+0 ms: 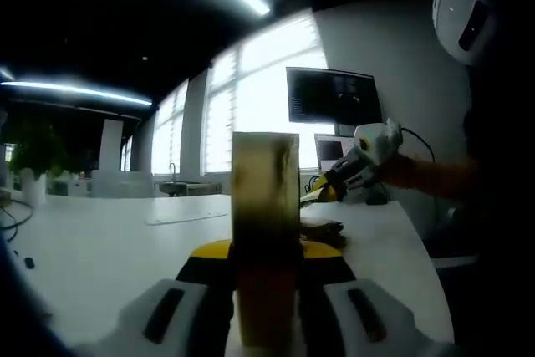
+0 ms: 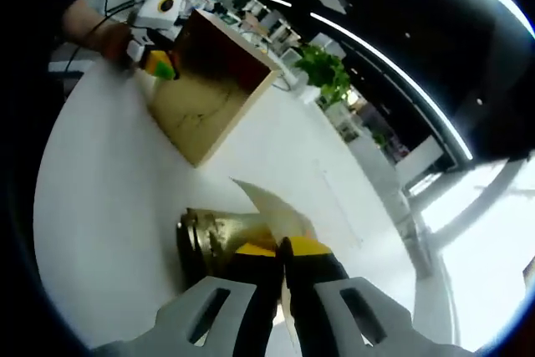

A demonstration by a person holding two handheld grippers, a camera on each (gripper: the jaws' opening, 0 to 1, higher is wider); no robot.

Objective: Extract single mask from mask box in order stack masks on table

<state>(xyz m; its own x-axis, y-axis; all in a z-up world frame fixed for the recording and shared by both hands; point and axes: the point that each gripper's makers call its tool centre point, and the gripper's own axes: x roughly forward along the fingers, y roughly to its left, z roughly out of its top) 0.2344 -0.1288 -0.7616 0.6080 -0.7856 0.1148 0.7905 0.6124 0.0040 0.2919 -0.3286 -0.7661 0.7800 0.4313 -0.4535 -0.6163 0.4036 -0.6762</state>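
Gripping the mask box (image 1: 266, 232), the left tongs (image 1: 266, 323) are clamped on its lower end in the left gripper view, so the tan box stands upright between the jaws above the white bench (image 1: 100, 248). Box is cardboard-like, rectangular, with a dark, shadowed face toward the camera.

Seen from the right gripper view, the same mask box (image 2: 213, 94) is shown at the far left of the bench (image 2: 100, 206), tilted, with a brown face and a pale edge; the left tongs (image 2: 155, 39) and a hand are seen at its far end.

In the right gripper view, the right tongs (image 2: 284, 261) are clenched on a single mask (image 2: 276, 211), a thin pale sheet with a pointed corner rising from the yellow-and-black jaw tips. Just left of the jaws, a round, dull metallic-looking object (image 2: 213, 240) lies on the bench; what it is cannot be told.

In the left gripper view the right tongs (image 1: 334, 186) are seen far right, held by a hand, with yellow tips close to the bench and something flat and dark under them.

Bench surface is smooth and white, with wide open room on the near and left sides in both views; its right edge is seen curving past in the left gripper view. A monitor (image 1: 333, 98), bright windows (image 1: 251, 89) and a potted plant (image 2: 328, 68) are seen beyond.
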